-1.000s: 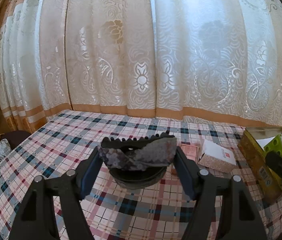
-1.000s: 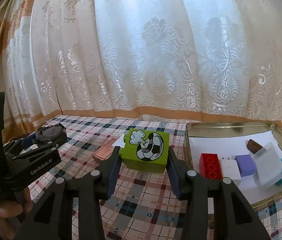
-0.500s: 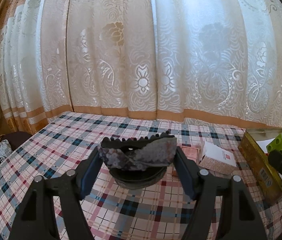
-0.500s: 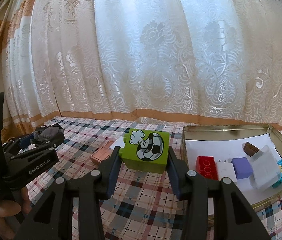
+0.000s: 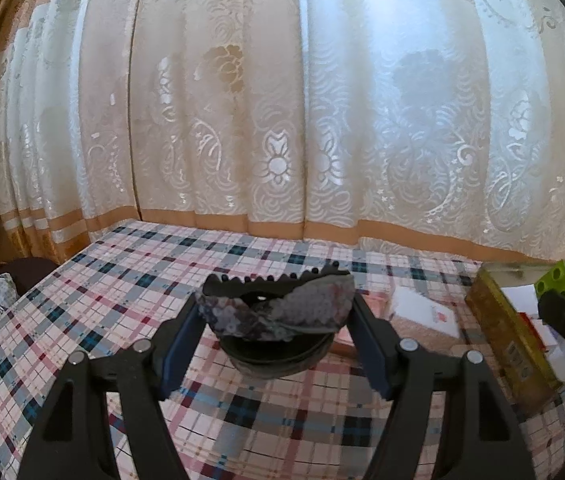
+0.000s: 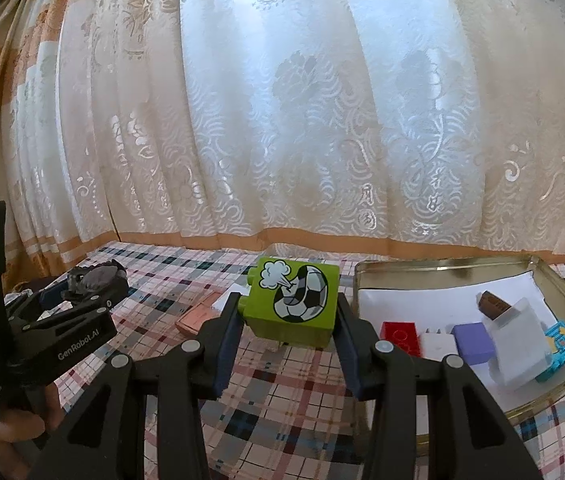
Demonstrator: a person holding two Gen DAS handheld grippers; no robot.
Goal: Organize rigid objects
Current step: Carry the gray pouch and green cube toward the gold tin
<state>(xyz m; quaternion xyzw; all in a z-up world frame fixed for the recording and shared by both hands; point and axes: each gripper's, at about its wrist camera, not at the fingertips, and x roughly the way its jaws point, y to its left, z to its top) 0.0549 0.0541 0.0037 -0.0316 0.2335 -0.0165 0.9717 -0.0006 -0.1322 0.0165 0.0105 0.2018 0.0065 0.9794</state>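
My left gripper (image 5: 278, 332) is shut on a black toothed hair clip (image 5: 278, 312) covered in grey sequinned fabric, held above the checked tablecloth. The right wrist view shows that clip (image 6: 94, 276) at the left, in the left gripper (image 6: 82, 292). My right gripper (image 6: 288, 320) is shut on a green block (image 6: 294, 300) printed with a football, held above the cloth just left of an open gold tin (image 6: 442, 266). In the left wrist view the green block (image 5: 560, 286) shows at the far right, by the tin (image 5: 510, 344).
Inside the tin lie a red brick (image 6: 400, 334), a white block (image 6: 438, 344), a purple block (image 6: 472, 340), a cyan piece (image 6: 560, 340) and a brown piece (image 6: 492, 304). A pink flat box (image 6: 196, 316) and a white carton (image 5: 422, 312) lie on the cloth. A lace curtain hangs behind.
The right gripper has drifted slightly with the green block; the tin now sits a little further left in its view. The left gripper and clip have not moved.
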